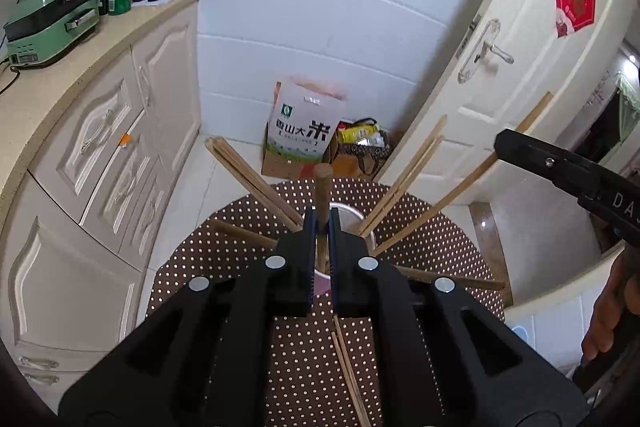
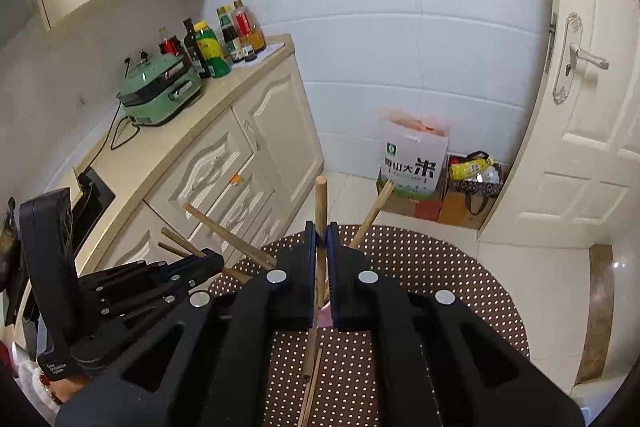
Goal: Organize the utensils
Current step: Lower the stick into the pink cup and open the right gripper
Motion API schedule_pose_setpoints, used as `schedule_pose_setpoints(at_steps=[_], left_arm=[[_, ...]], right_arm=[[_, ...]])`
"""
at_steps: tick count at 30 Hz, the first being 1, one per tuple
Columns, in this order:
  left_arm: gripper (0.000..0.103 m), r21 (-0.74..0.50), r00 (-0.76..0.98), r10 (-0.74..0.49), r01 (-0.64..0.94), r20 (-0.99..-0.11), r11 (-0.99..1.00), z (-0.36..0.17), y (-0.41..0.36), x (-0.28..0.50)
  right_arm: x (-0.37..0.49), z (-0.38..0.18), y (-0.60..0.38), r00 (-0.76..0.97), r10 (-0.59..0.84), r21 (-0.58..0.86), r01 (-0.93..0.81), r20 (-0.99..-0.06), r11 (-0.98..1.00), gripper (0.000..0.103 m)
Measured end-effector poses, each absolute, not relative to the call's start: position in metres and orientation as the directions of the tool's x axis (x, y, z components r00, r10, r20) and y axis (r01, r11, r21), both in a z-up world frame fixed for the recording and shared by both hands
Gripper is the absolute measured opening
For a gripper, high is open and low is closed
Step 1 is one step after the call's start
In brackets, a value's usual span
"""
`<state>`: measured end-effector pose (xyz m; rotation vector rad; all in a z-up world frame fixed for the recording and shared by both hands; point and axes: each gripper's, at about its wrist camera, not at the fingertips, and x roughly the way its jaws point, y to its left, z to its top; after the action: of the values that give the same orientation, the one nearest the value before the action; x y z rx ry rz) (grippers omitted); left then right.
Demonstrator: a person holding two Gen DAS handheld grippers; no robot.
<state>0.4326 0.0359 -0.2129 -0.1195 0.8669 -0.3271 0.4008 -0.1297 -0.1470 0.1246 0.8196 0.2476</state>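
Over a round, brown polka-dot table (image 1: 420, 247) in a white-tiled kitchen, left gripper (image 1: 321, 227) and right gripper (image 2: 321, 239) each clamp one chopstick (image 1: 322, 187) (image 2: 320, 203).

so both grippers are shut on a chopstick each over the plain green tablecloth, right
Not quite: the tablecloth is brown with white polka dots, not plain green, as both wrist views show. The rest stands: the left gripper and right gripper are each shut on a chopstick.

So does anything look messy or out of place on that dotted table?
Yes: wooden chopsticks splay out of the white cup in every direction, and loose ones lie on the brown polka-dot tablecloth.
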Motion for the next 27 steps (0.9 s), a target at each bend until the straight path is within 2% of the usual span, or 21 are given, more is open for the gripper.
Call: schedule_pose_setpoints(at_steps=[24,25,27], left_arm=[[0.009,-0.215,0.517,-0.315,0.245,-0.796,0.945,-0.230,0.027,0.439],[0.014,-0.214,0.517,-0.314,0.245,-0.796,0.946,-0.230,0.026,0.438],[0.029,-0.218,0.522,-0.317,0.243,-0.792,0.945,-0.228,0.027,0.437]], right_arm=[[0.409,-0.196,-0.109,0.544,0.281,0.231,-0.160,-0.790,0.960,0.004],[0.409,-0.198,-0.108,0.541,0.280,0.230,-0.159,-0.793,0.960,0.004],[0.409,-0.200,-0.108,0.533,0.283,0.234,-0.158,-0.797,0.959,0.004]])
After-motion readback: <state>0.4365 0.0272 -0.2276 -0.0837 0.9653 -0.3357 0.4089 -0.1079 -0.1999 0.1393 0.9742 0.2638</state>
